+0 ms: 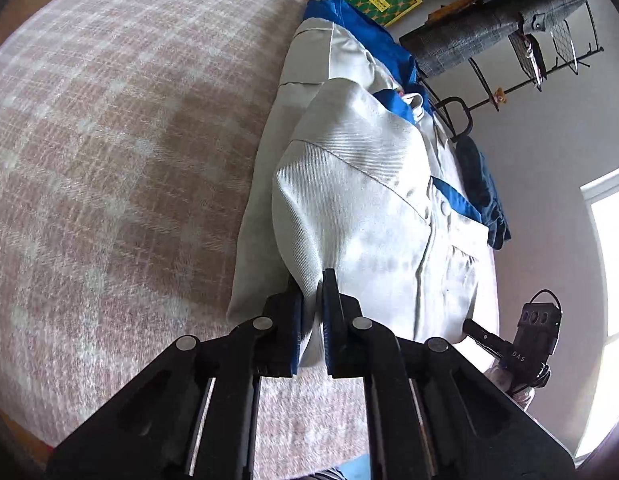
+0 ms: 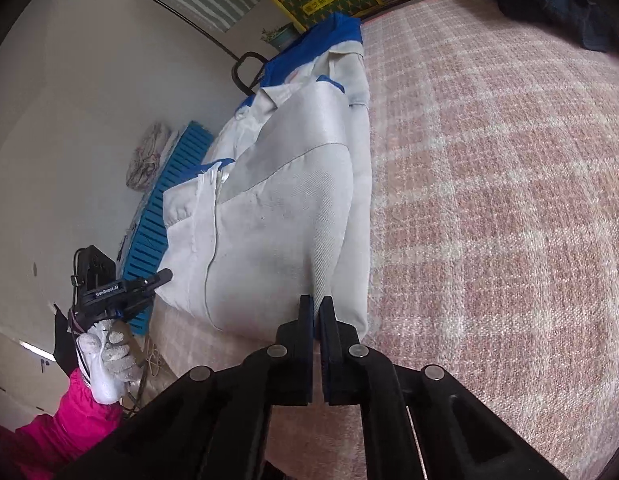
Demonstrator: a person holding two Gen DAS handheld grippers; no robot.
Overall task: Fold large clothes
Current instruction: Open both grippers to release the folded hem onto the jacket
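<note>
lying lengthwise on the pink plaid blanket (image 1: 109, 160), pale jacket (image 1: 369, 208) with blue collar at the far end, long axis running straight away from both tongs. pinched at the near hem corners: left gripper (image 1: 312, 304) clamped narrow on one corner, right gripper (image 2: 316, 320) clamped narrow on the other, fabric tented up between. equally near, one at each side of the jacket. probably calls for carrying the hem forward along that axis toward the collar, both corners level.
</note>
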